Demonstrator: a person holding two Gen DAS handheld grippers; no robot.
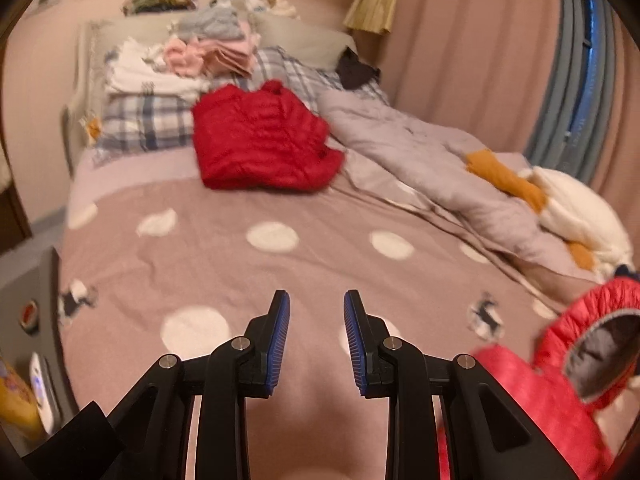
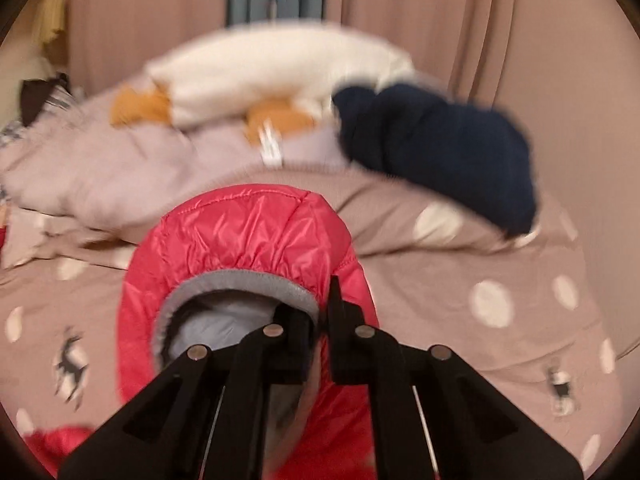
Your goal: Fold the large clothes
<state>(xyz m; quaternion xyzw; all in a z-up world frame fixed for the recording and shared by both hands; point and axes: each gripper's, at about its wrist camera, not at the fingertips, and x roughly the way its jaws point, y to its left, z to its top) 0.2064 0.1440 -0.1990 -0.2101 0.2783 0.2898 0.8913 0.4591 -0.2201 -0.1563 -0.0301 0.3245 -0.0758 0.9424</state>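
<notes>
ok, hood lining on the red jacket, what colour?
Grey trim around the hood opening, paler grey-blue inside. Clearest in the right wrist view.

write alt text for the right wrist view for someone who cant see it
The right gripper is shut on the grey-trimmed rim of a red puffer jacket's hood, lifted above a bed. Beneath is a brown bedspread with white dots and deer; behind lie a crumpled lilac duvet, a dark navy garment and a white and orange plush toy, all blurred.
</notes>
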